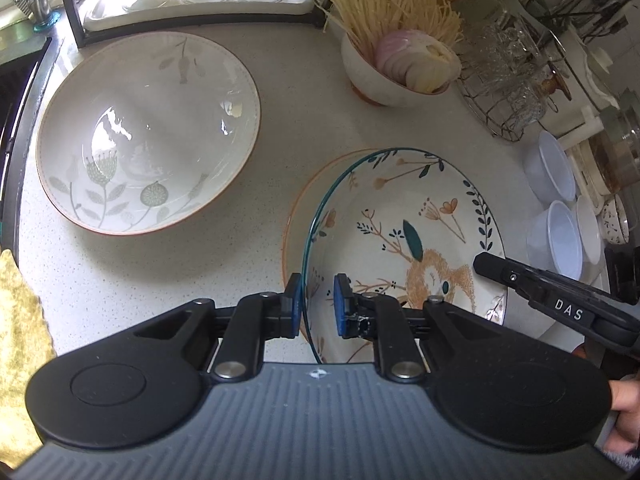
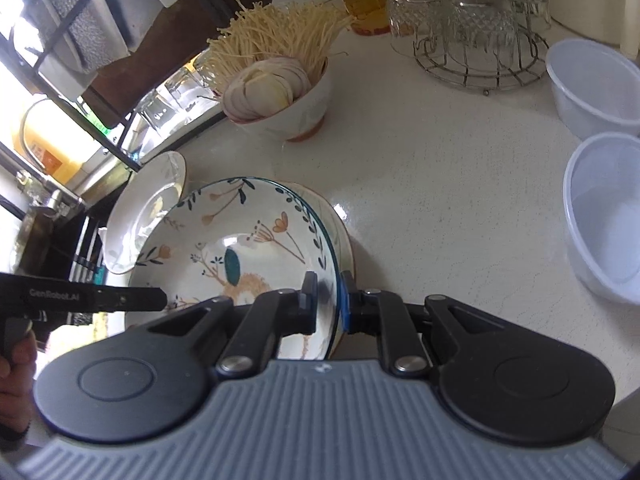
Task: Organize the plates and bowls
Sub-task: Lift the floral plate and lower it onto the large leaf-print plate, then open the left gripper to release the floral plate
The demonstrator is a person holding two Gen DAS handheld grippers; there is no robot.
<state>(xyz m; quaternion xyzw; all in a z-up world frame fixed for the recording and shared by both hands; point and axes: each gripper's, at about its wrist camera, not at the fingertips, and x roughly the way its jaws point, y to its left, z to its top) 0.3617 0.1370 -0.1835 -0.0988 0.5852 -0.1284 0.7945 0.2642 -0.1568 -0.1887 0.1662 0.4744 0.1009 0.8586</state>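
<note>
The flowered plate [image 1: 404,236] is held over the orange-rimmed plate [image 1: 298,200], overlapping it and tilted. Its left rim is clamped by the left gripper [image 1: 317,304], its right rim by the right gripper [image 2: 329,300]; the orange-rimmed plate lies directly below.

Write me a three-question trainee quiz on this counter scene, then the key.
1. True or false: both claws, left and right, grip the rim of the flower-patterned plate.
2. What lies directly under that plate? A) a yellow cloth B) an orange-rimmed plate C) a wire rack
3. What fills the small bowl behind it?

Key: 1 true; 2 B; 3 sliced onion and thin mushrooms.
</note>
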